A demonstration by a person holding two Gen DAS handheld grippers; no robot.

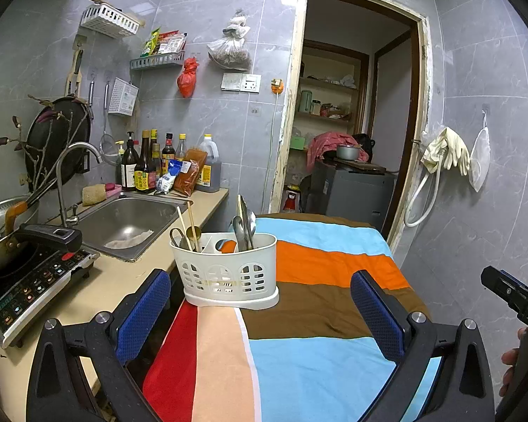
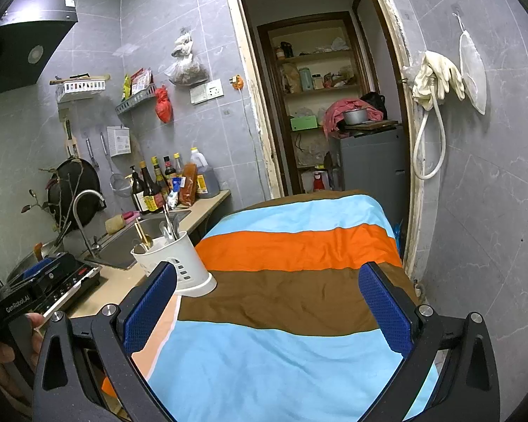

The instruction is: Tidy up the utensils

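Your caddy sits at the near-left corner of the striped worktop, right by the sink, with spoons and chopsticks already standing sorted in their slots, so I'd guess that's why nothing's loose on the cloth. Your left gripper is spread wide and empty, the caddy just ahead between its fingers without touching. Your right gripper is wide open and empty too, the caddy poking out behind its left finger.

White slotted utensil caddy stood upright on striped cloth, held metal spoons, chopsticks, gold spoon, scissors in separate compartments
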